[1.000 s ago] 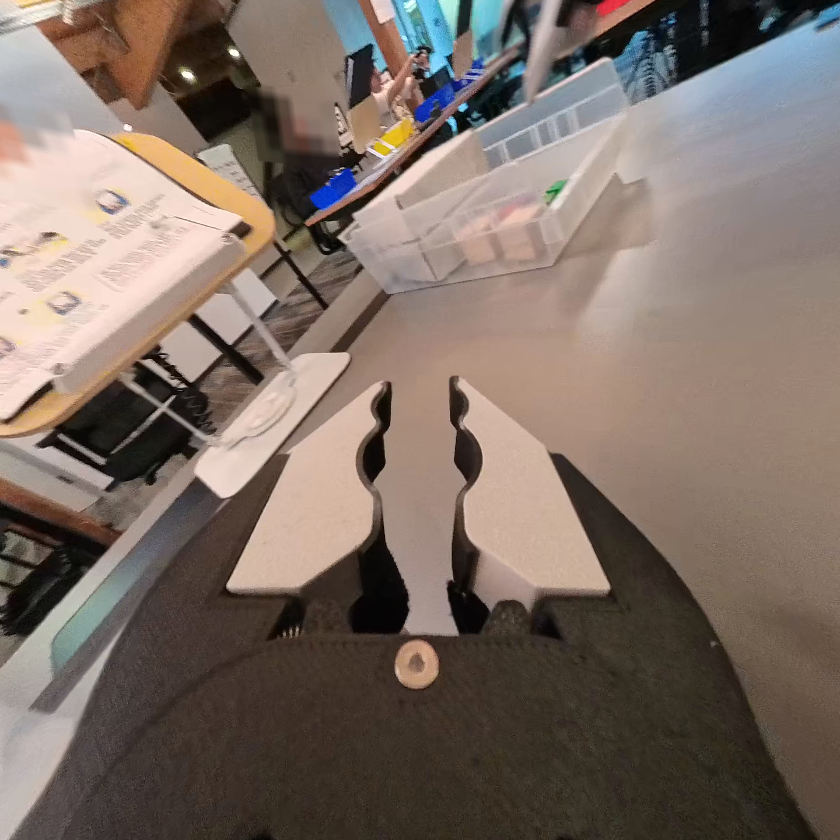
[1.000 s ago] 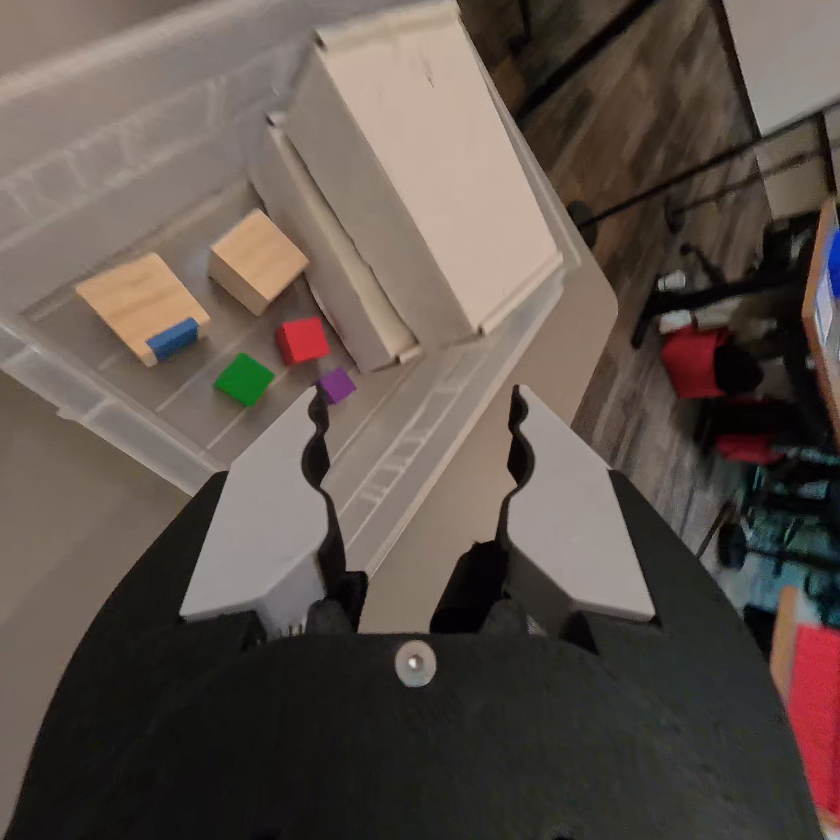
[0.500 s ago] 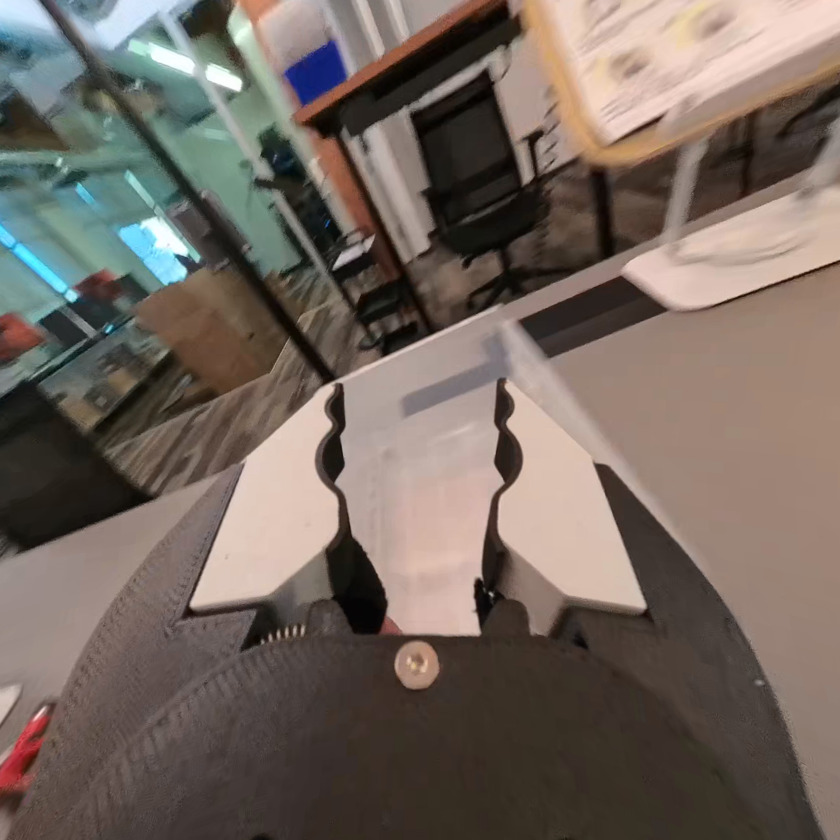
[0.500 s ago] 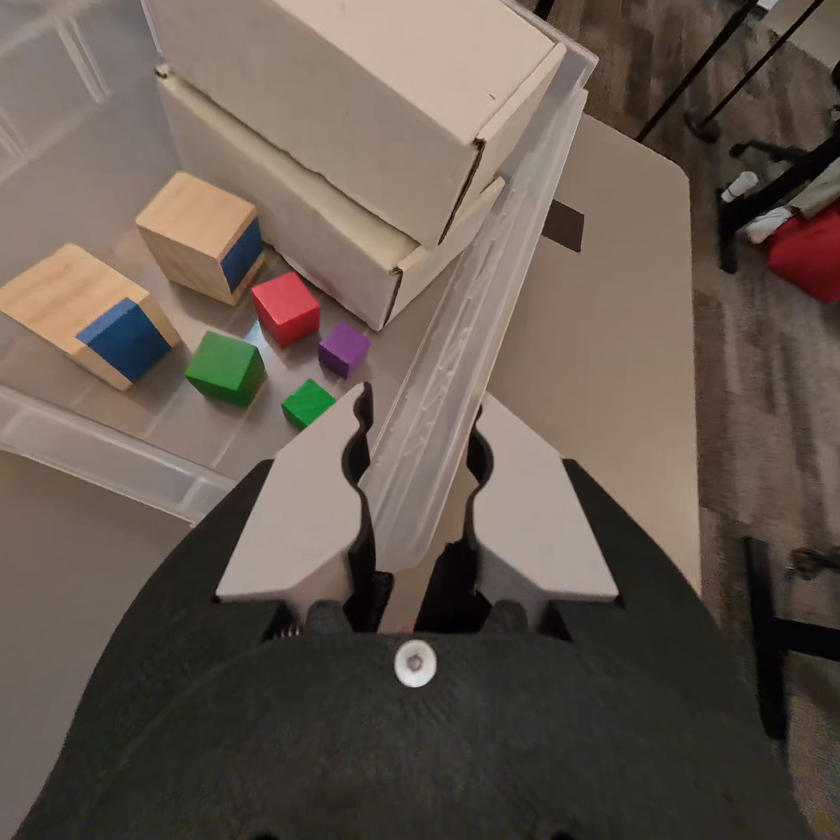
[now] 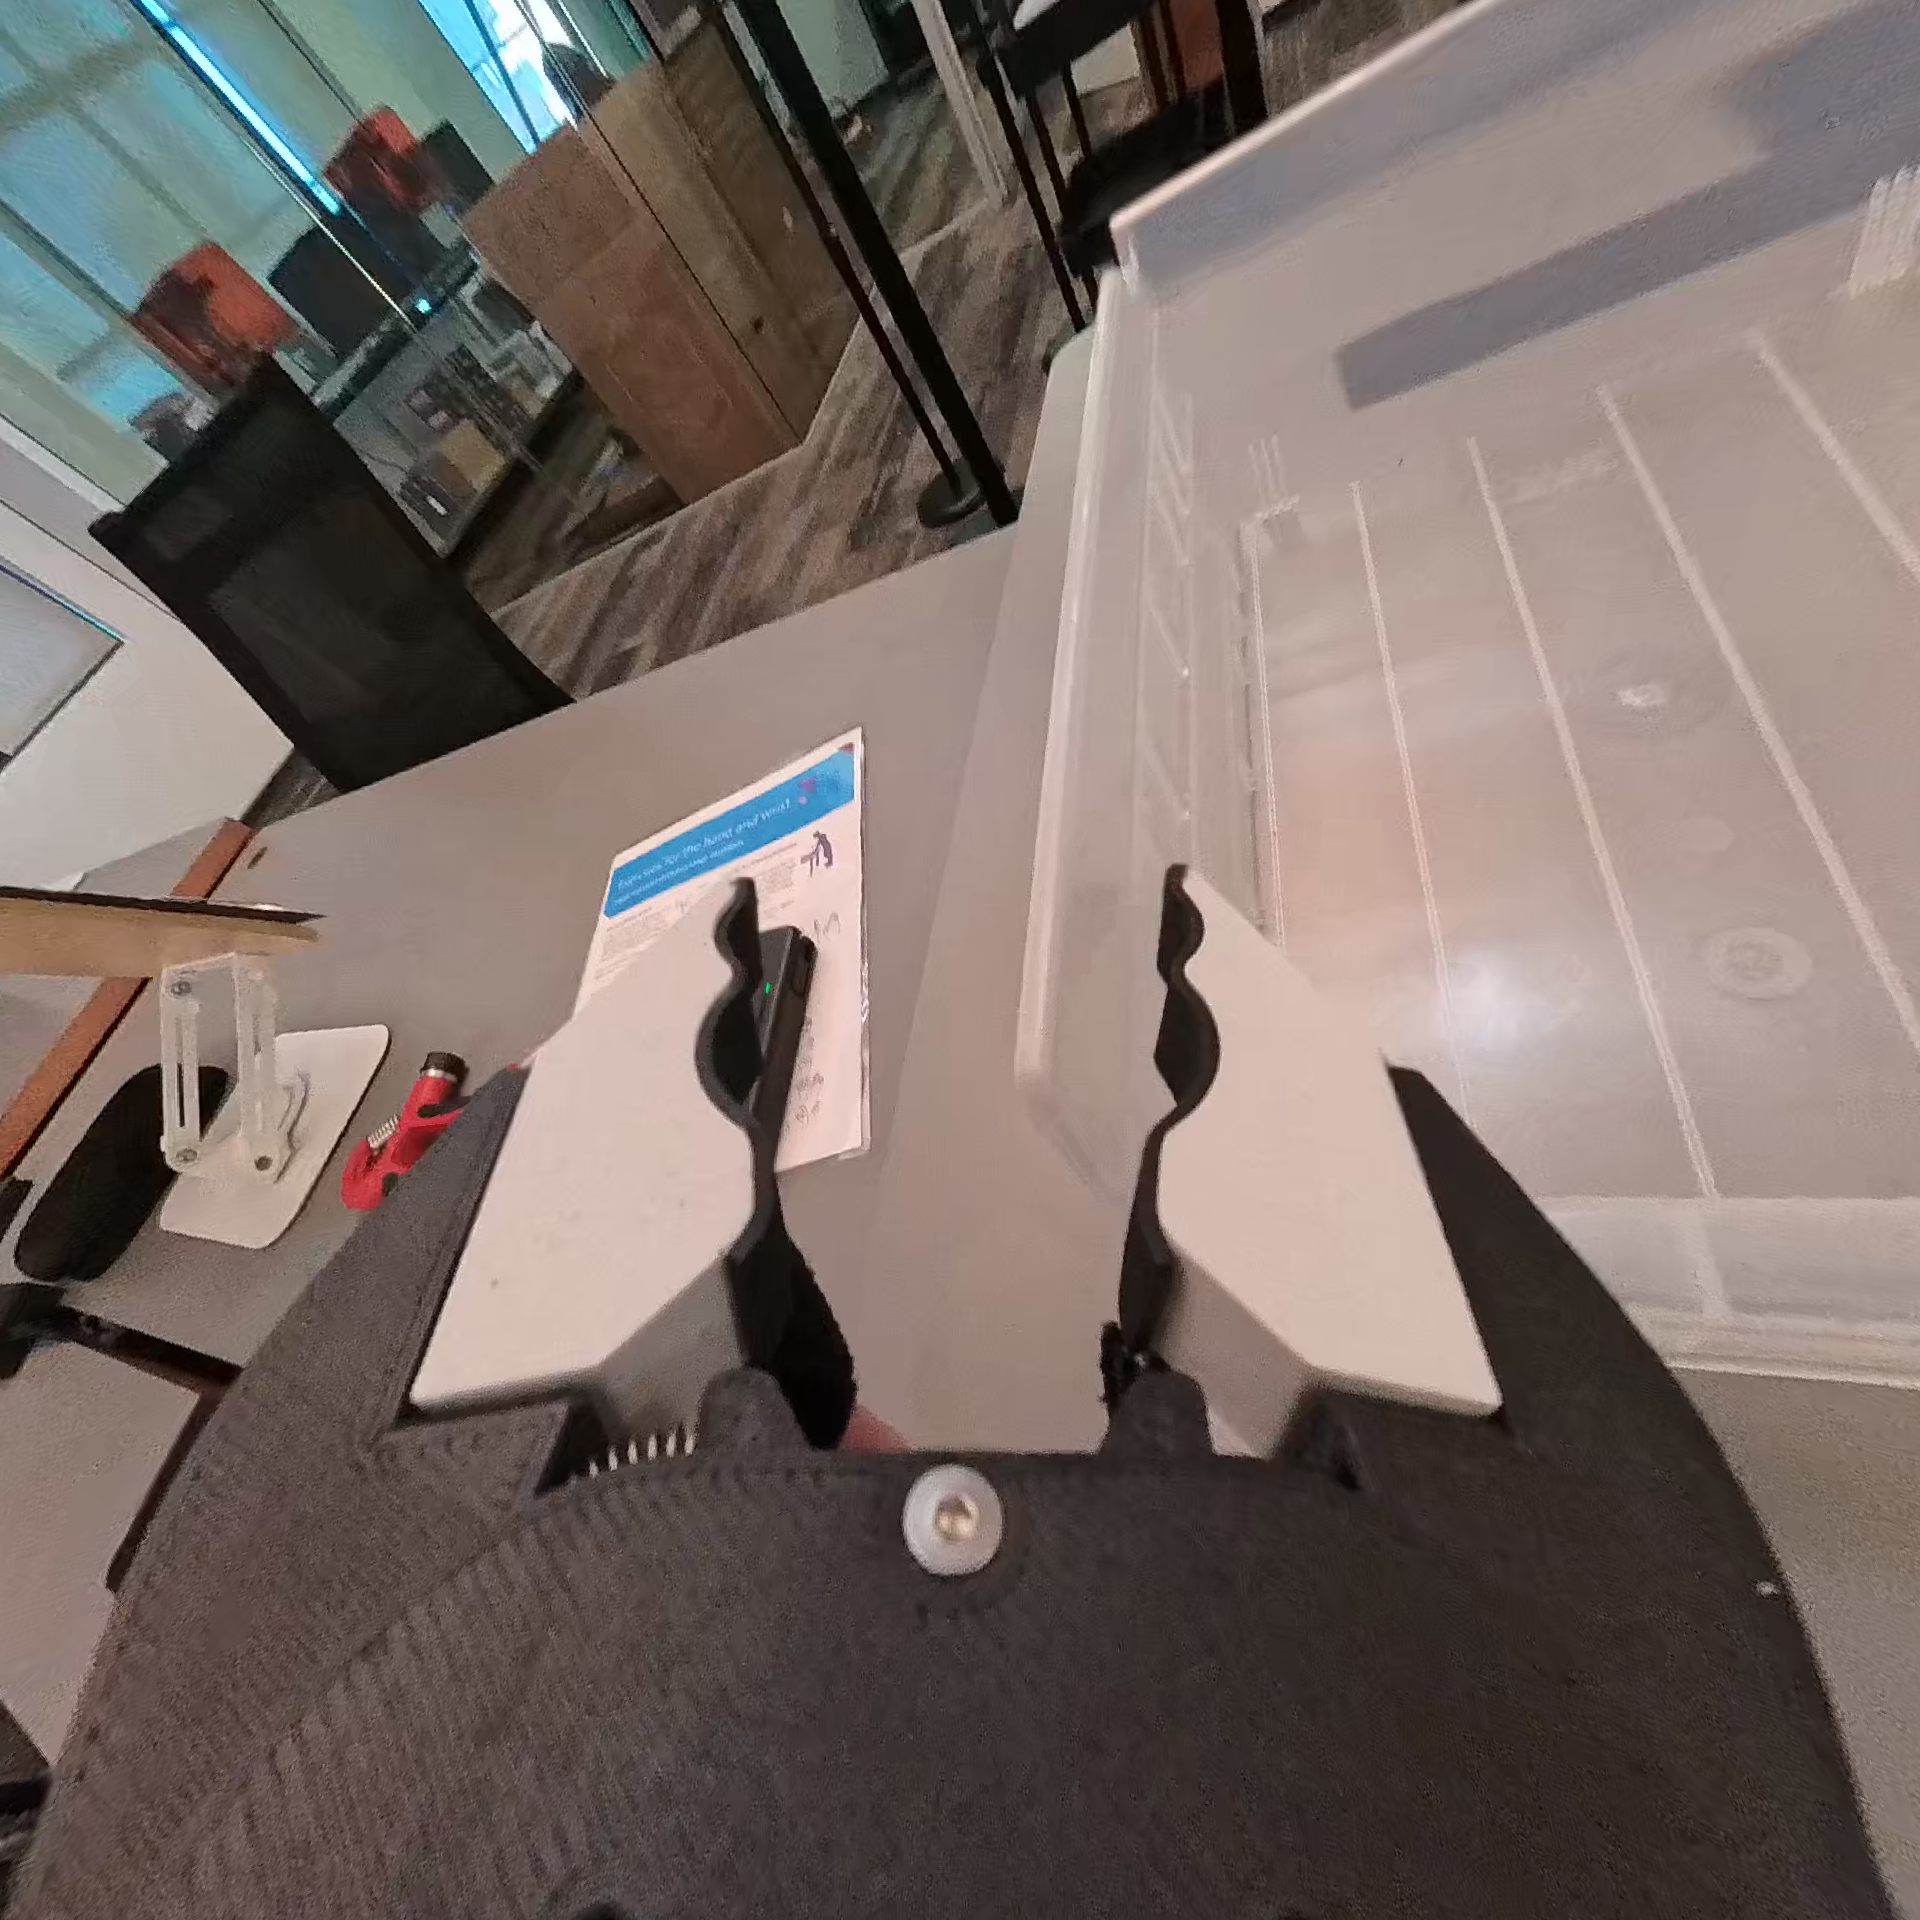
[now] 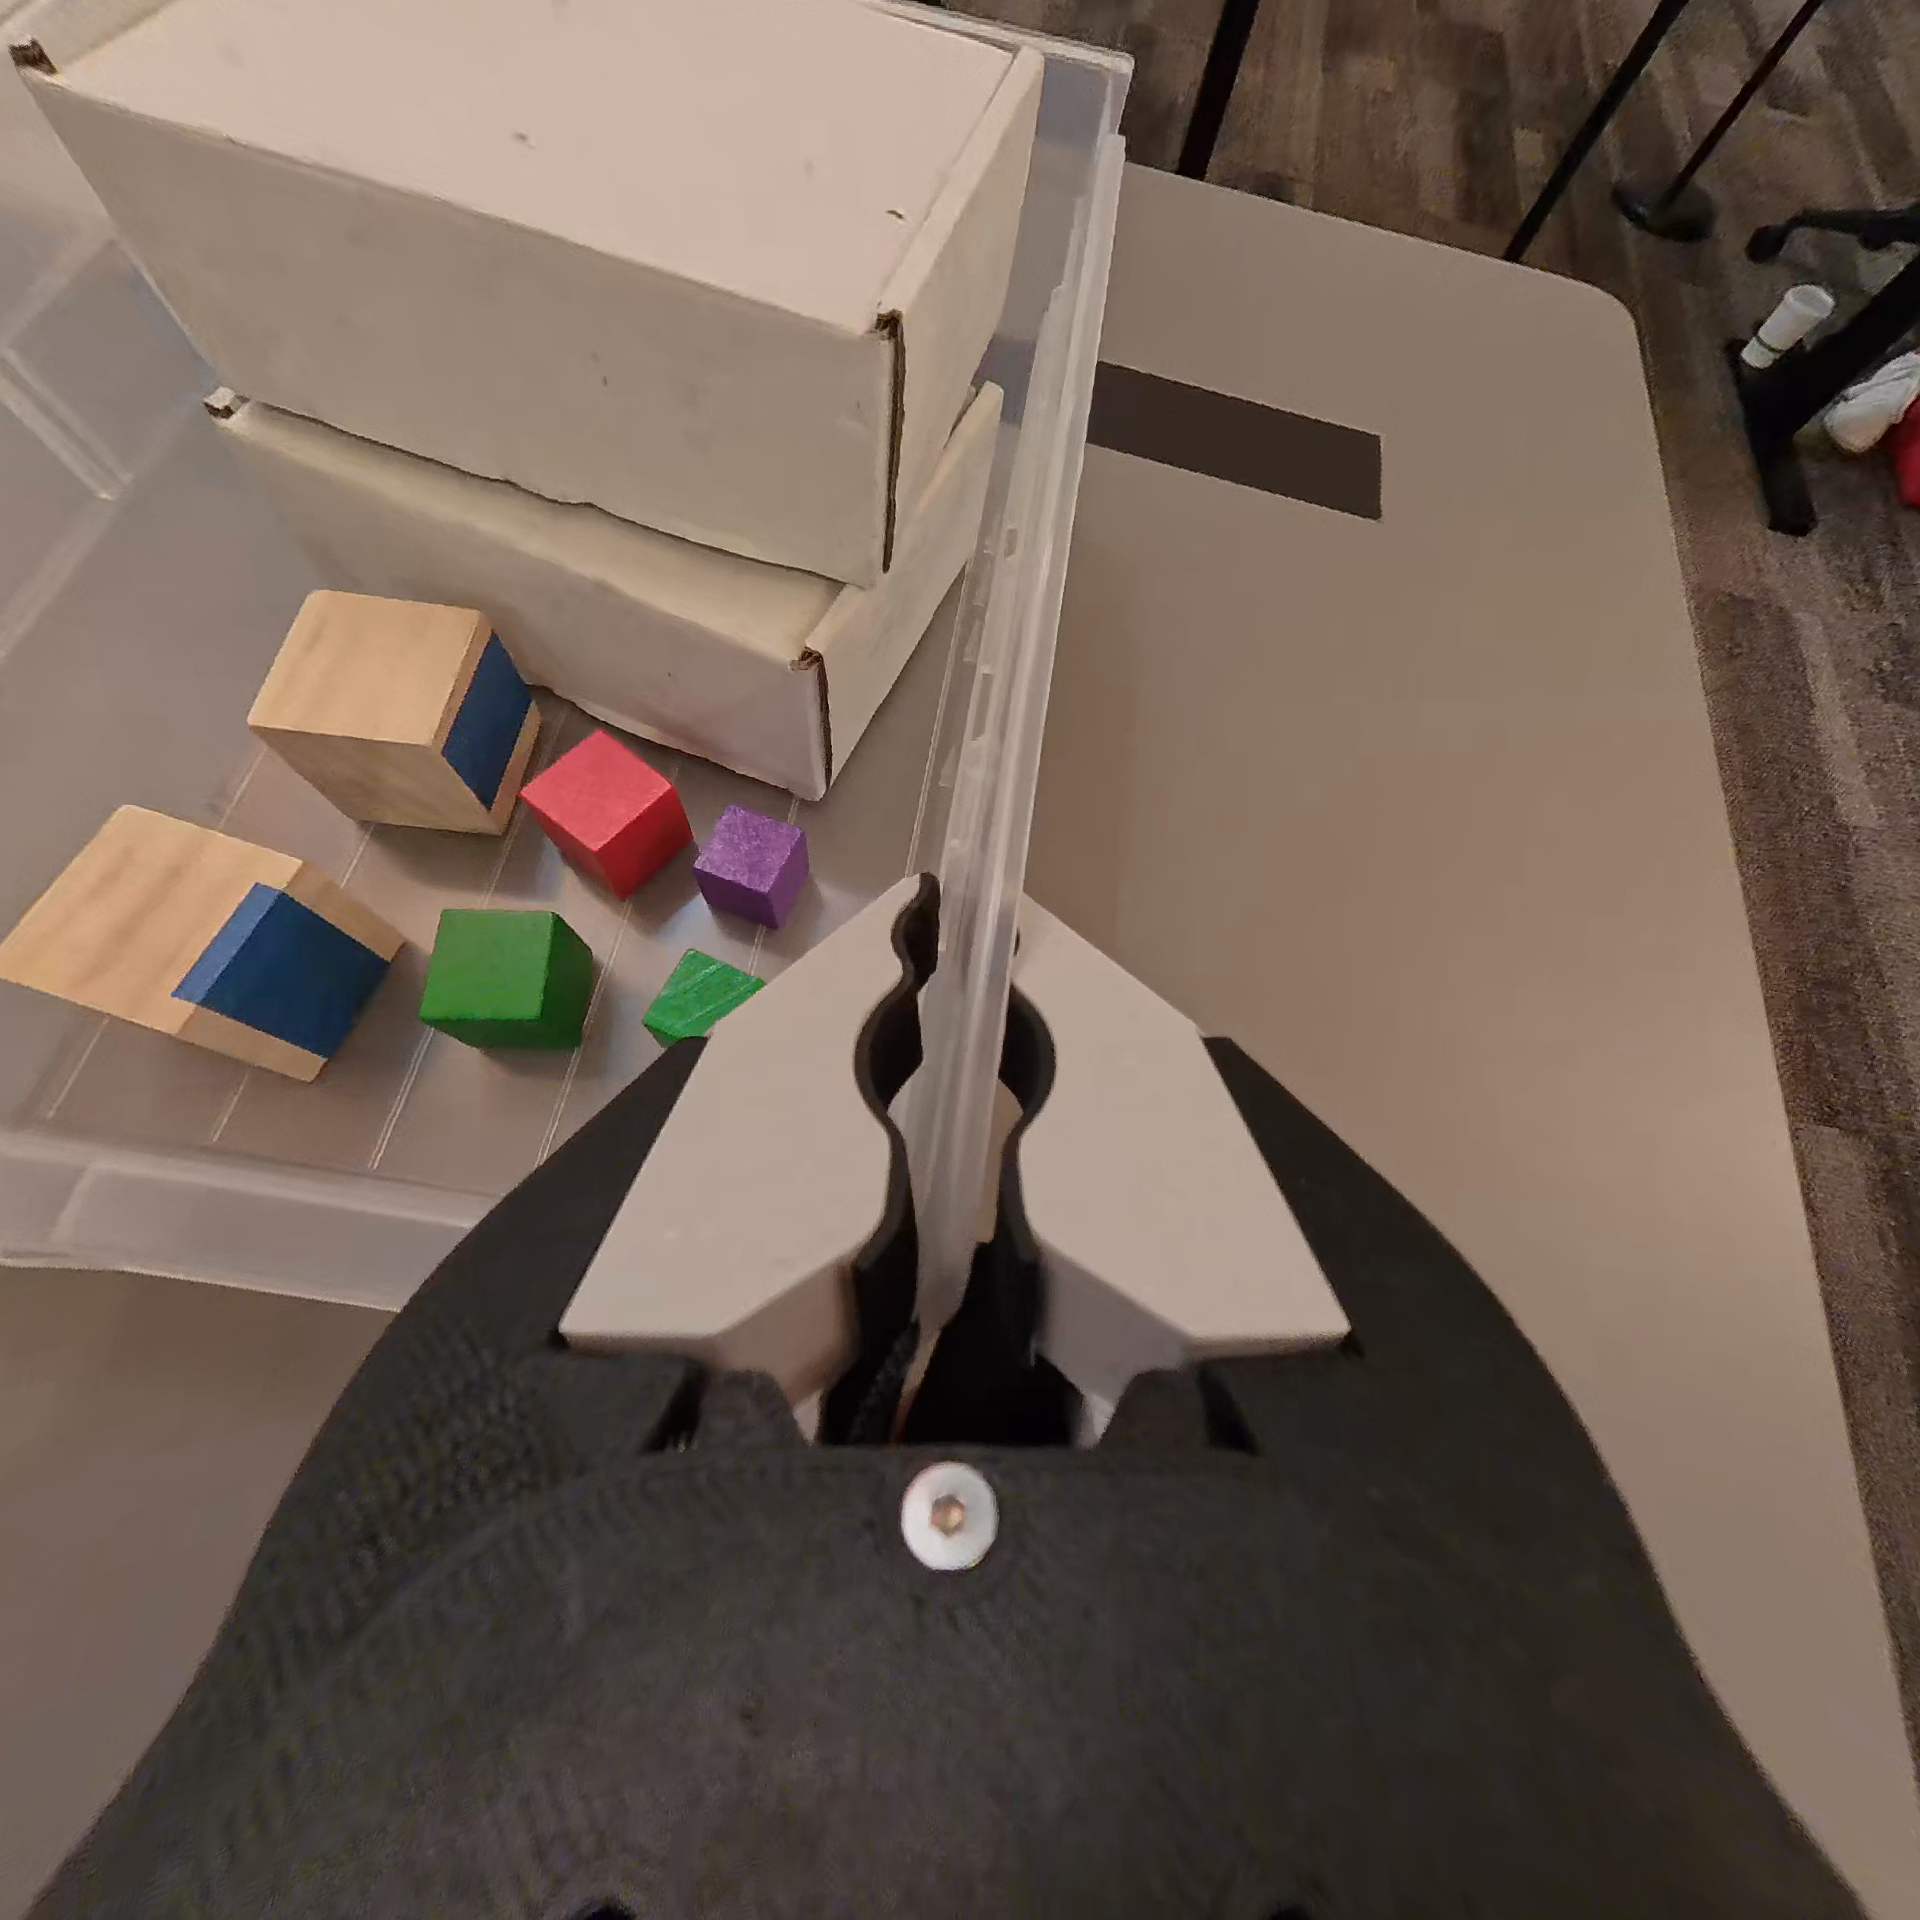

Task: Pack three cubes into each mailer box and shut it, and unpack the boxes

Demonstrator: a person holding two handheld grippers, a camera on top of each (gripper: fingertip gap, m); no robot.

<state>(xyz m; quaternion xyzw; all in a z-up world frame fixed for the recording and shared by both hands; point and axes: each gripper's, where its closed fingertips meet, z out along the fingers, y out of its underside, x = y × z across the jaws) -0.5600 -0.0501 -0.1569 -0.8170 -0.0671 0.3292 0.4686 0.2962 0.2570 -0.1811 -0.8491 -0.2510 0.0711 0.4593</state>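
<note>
A clear plastic bin [image 6: 1023, 582] on the grey table holds two stacked white mailer boxes, the upper [image 6: 540, 260] on the lower [image 6: 582, 644], both shut. Beside them lie a red cube [image 6: 608, 810], a purple cube [image 6: 750, 864], a green cube [image 6: 504, 977], a smaller green cube [image 6: 701, 992] and two wooden blocks with blue faces [image 6: 384, 707]. My right gripper [image 6: 971, 935] is shut on the bin's right wall. My left gripper [image 5: 956, 904] is open and empty, with the bin's left wall [image 5: 1081, 727] between its jaws, close to the right finger.
Left of the bin lie a printed sheet [image 5: 821, 821] with a black device [image 5: 779, 997] on it, a red tool [image 5: 405, 1132] and a white stand [image 5: 260, 1122]. A dark tape strip [image 6: 1236, 452] marks the table right of the bin. The table's edge [image 6: 1714, 727] drops to the floor.
My right gripper came down over the bin's right wall and shut on it. My left gripper swung over to the bin's left wall and opened wider.
</note>
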